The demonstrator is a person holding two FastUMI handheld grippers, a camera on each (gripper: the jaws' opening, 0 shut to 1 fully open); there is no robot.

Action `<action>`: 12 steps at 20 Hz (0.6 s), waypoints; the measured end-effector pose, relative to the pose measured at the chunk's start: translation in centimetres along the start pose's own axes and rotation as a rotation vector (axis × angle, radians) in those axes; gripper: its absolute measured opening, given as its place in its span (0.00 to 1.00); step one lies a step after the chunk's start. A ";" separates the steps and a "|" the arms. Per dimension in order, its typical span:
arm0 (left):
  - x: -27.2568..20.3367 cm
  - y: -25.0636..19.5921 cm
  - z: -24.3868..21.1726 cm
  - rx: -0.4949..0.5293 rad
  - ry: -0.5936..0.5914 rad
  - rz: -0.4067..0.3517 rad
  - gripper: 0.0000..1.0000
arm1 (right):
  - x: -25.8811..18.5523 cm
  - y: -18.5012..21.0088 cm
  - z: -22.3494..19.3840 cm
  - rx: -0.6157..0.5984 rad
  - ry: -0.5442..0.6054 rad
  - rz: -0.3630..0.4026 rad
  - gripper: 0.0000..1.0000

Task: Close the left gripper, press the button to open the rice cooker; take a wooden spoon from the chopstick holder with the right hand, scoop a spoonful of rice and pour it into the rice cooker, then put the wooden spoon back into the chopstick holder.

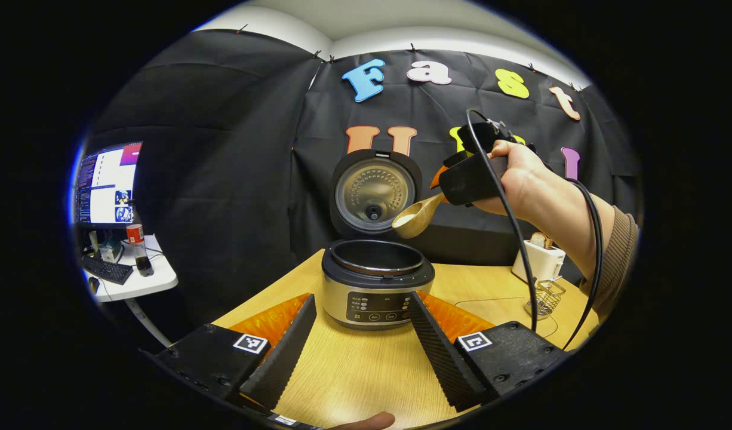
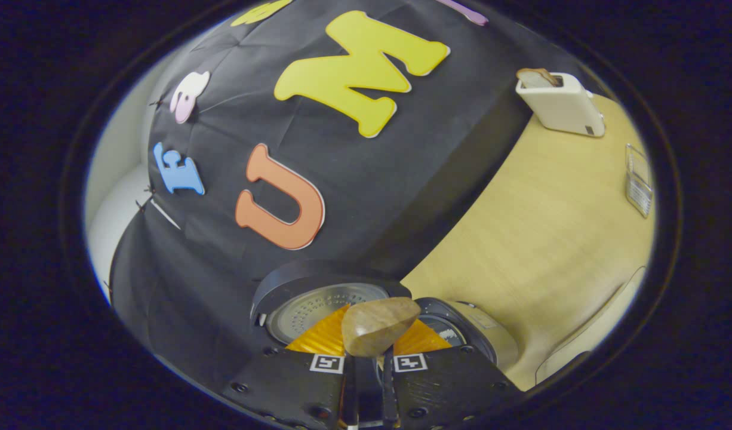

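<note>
The rice cooker (image 1: 375, 286) stands on the wooden table (image 1: 354, 370) with its lid (image 1: 372, 194) raised upright and the inner pot exposed. My left gripper (image 1: 361, 352) is open in front of it, one finger on each side of the control panel, touching nothing. A hand holds my right gripper (image 1: 470, 173) above the cooker's right rim. It is shut on the handle of a wooden spoon (image 1: 417, 218), whose bowl holds white rice and hangs over the pot. In the right gripper view the spoon (image 2: 378, 325) juts from my right gripper (image 2: 369, 364) over the cooker (image 2: 461, 328).
At the back right of the table are a white toaster (image 1: 542, 257) with bread in it and a wire chopstick holder (image 1: 545, 297); both appear again, toaster (image 2: 560, 101) and holder (image 2: 639, 179). A side table with a monitor (image 1: 106, 185) stands off to the left. Black cables hang from the right gripper.
</note>
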State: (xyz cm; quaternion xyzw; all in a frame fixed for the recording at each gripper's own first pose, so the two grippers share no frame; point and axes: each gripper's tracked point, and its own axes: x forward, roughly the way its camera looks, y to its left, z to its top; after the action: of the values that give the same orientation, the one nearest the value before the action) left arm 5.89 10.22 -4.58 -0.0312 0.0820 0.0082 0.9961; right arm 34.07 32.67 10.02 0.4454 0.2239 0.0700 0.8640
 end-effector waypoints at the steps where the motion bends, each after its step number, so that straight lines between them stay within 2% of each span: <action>1: 0.0 0.0 -0.1 -0.004 0.004 0.000 1.00 | 0.0 0.3 -0.2 -0.036 -0.009 -0.006 0.16; 9: 0.2 -1.1 -0.4 -0.019 0.017 -0.027 0.99 | 1.9 3.1 -0.6 -0.314 -0.085 -0.029 0.15; 10: 0.1 -1.2 -0.3 -0.016 0.015 -0.031 0.99 | 2.1 3.3 -0.8 -0.359 -0.095 -0.034 0.18; 12: 0.0 -1.1 -0.2 -0.013 0.006 -0.028 0.99 | 2.5 3.8 -1.1 -0.441 -0.112 -0.044 0.15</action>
State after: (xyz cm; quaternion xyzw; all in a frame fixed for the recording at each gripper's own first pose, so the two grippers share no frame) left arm 5.86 9.16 -4.66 -0.0387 0.0843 -0.0054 0.9957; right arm 36.11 36.56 11.63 0.2441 0.1646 0.0734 0.9529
